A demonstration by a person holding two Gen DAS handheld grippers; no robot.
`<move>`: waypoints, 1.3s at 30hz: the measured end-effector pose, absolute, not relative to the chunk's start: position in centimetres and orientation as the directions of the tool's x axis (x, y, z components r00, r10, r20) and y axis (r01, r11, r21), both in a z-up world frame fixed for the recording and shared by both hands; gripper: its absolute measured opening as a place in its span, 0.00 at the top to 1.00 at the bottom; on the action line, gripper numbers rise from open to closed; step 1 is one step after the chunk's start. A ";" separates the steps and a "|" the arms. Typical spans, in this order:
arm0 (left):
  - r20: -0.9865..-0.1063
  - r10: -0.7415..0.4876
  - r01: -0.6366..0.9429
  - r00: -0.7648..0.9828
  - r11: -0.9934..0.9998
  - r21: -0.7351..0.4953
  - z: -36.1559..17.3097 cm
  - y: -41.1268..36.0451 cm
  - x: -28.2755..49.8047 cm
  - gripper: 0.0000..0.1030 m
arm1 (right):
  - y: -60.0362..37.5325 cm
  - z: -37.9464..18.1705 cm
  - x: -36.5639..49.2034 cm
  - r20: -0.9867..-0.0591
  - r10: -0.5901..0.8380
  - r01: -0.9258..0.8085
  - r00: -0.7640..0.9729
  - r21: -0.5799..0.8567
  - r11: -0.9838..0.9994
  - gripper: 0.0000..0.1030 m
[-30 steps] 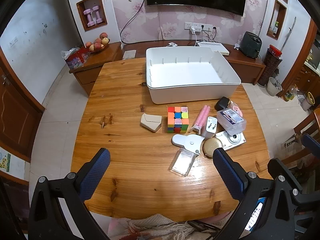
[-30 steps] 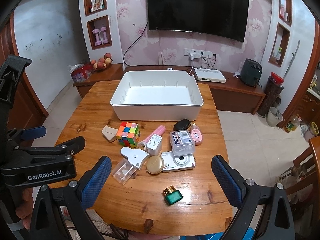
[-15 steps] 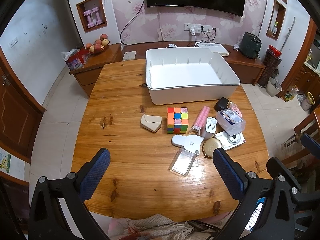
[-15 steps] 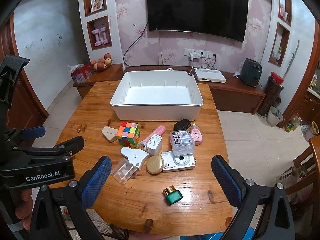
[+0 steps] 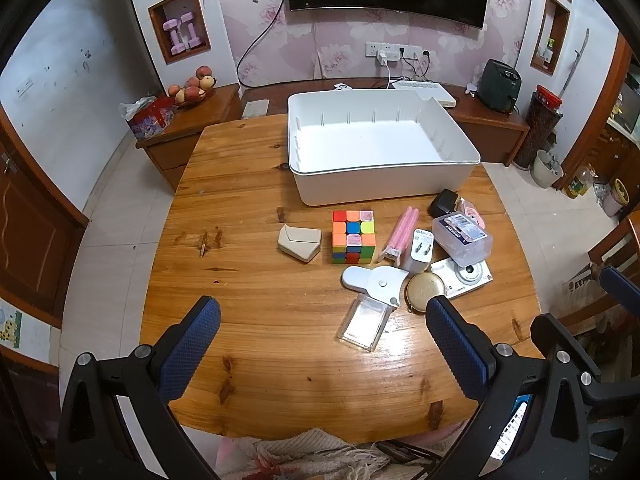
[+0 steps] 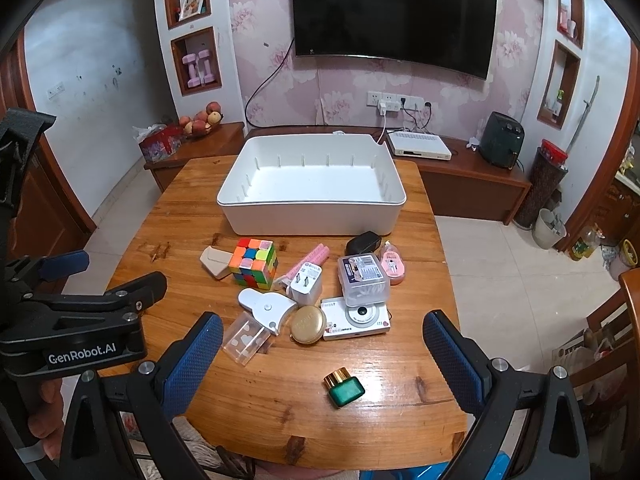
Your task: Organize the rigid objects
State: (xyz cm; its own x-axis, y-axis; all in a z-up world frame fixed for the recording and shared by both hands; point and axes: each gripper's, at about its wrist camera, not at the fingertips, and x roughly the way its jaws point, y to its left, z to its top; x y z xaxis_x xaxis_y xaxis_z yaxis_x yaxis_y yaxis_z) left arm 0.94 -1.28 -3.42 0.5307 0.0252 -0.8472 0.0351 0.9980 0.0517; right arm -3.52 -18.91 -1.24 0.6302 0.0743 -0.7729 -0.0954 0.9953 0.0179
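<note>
Indoors, wooden table (image 6: 248, 396) (glossy, knotted) below wall-mounted television (image 6: 394, 16).

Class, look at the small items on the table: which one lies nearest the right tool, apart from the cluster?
The green bottle with the gold cap. It lies alone near the table's front edge, closest to the right tool; everything else sits clustered nearer the white bin.

surface: round wooden table (image 6: 168, 216) | far side: empty white bin (image 6: 312, 220) | middle: beige box (image 6: 214, 261), Rubik's cube (image 6: 254, 263), charger plug (image 6: 306, 288), white camera (image 6: 356, 320), gold compact (image 6: 307, 324), clear case (image 6: 245, 338) | near edge: green bottle (image 6: 344, 387)
</note>
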 end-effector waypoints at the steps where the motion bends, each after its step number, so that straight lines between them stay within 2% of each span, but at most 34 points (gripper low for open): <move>1: -0.848 0.027 0.036 0.529 0.998 0.054 -3.6 -1.3 1.0 0.01 | -19.0 -1.5 -3.5 -0.776 0.072 -0.093 0.626 0.018 0.996 0.02; 13: -0.875 0.018 0.089 0.485 0.994 0.070 -6.8 -2.2 2.6 0.01 | -20.5 -5.4 -2.9 -0.809 0.049 -0.056 0.585 0.020 0.998 0.02; 19: -0.908 -0.060 0.162 0.414 0.987 0.009 -10.2 -2.2 4.2 0.01 | -21.5 -8.2 -2.8 -0.827 0.028 -0.030 0.561 0.014 0.999 0.02; 25: -0.945 -0.112 0.208 0.306 0.977 -0.049 -14.7 -2.2 5.1 0.01 | -23.3 -12.0 -2.2 -0.863 0.076 0.000 0.500 0.088 0.996 0.02; 30: -0.960 -0.099 0.268 0.262 0.963 -0.026 -17.6 -3.2 5.1 0.01 | -23.6 -14.3 -2.0 -0.871 0.121 -0.033 0.476 0.119 0.992 0.02; 36: -0.975 -0.115 0.303 0.189 0.951 -0.053 -19.5 -4.3 5.8 0.01 | -22.7 -16.4 -2.0 -0.877 0.118 -0.094 0.465 0.083 0.992 0.03; 39: -0.976 -0.077 0.325 0.202 0.946 -0.008 -20.1 -4.8 6.1 0.02 | -22.1 -17.5 -1.8 -0.889 0.103 -0.116 0.446 0.057 0.992 0.08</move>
State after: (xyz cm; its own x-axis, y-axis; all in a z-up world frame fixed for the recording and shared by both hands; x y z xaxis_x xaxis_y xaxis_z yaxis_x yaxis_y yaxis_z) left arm 6.08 -4.79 -20.07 0.2016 -0.0774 -0.9764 0.3245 0.9458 -0.0079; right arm -1.80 -22.08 -17.46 0.4461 0.1033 -0.8890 -0.1163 0.9916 0.0568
